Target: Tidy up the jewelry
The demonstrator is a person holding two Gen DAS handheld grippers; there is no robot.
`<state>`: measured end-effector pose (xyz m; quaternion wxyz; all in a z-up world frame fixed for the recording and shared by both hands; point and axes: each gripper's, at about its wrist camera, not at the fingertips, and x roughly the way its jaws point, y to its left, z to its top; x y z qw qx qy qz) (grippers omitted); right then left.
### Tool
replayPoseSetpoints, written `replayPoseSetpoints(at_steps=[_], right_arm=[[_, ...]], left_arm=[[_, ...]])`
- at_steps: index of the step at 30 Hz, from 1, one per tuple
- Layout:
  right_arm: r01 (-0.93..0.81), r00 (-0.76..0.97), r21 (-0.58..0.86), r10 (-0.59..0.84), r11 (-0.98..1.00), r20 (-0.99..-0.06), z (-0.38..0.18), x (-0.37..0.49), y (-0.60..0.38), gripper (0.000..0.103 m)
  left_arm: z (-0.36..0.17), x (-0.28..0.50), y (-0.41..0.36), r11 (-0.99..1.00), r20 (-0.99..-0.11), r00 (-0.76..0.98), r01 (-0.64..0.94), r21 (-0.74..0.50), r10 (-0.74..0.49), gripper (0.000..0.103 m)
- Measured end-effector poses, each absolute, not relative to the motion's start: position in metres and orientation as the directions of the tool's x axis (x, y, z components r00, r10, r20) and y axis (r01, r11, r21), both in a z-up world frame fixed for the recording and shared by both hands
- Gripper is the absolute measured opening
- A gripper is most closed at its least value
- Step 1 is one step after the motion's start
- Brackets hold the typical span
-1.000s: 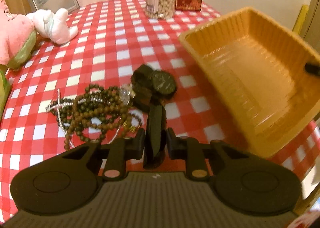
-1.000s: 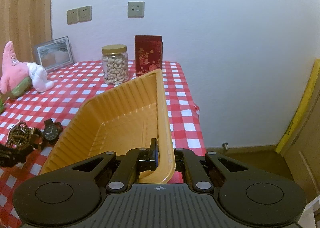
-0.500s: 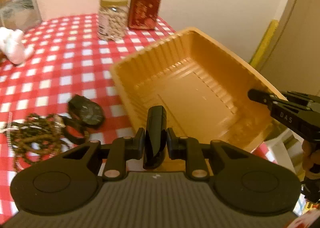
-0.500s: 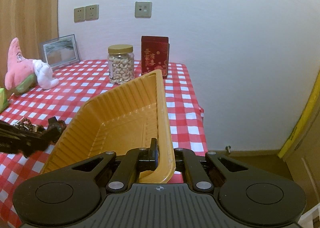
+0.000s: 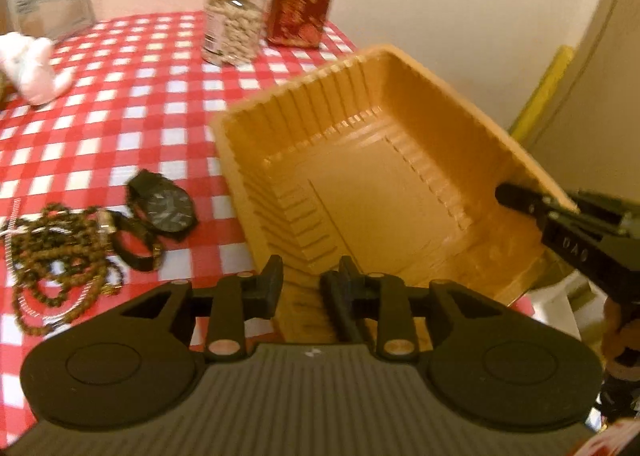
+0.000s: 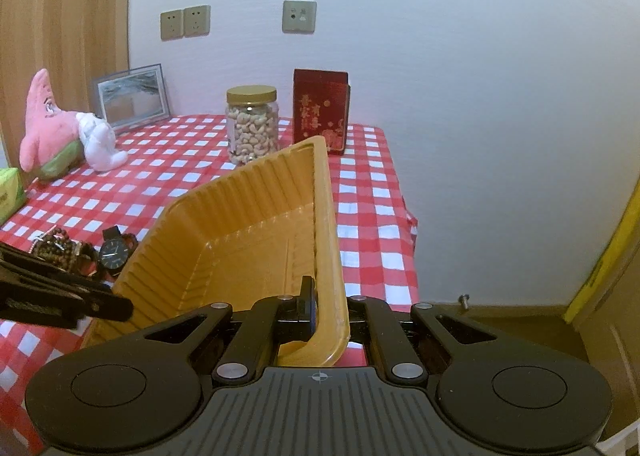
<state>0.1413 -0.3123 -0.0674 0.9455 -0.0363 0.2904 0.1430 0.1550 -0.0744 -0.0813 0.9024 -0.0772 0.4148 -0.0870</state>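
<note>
An empty orange plastic tray (image 5: 384, 191) is held tilted above the red checked table. My right gripper (image 6: 324, 308) is shut on the tray's near rim (image 6: 332, 256); it shows in the left wrist view (image 5: 560, 223) at the tray's right edge. My left gripper (image 5: 308, 280) is open and empty at the tray's near corner. A black wristwatch (image 5: 164, 207) and a tangle of brown bead strings (image 5: 52, 248) lie on the cloth left of the tray. The watch (image 6: 114, 254) and beads (image 6: 56, 248) also show in the right wrist view.
A jar of cashews (image 6: 252, 123), a red box (image 6: 320, 109), a picture frame (image 6: 132, 97) and a pink plush toy (image 6: 52, 127) stand at the table's back. The table edge (image 6: 404, 215) drops off to the right of the tray.
My left gripper has opened from shut and swung right from the jewelry toward the tray. The right gripper keeps hold of the tray.
</note>
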Motion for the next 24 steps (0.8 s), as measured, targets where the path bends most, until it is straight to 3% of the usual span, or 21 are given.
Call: replayPoseSetpoints(at_steps=[12,24], right_arm=[[-0.291,0.794,0.021,0.253,0.957,-0.552,-0.069,0.143,-0.321,0.005],[-0.14,0.839,-0.017,0.109,0.99,-0.532,-0.076,0.137,-0.29,0.005]], left_arm=[[-0.099,0.116,0.002,0.973,-0.79,0.613,-0.181,-0.145,-0.004,0.032],[-0.122,0.152,0.027,0.982,-0.794,0.597,-0.054,-0.181,-0.114,0.032]])
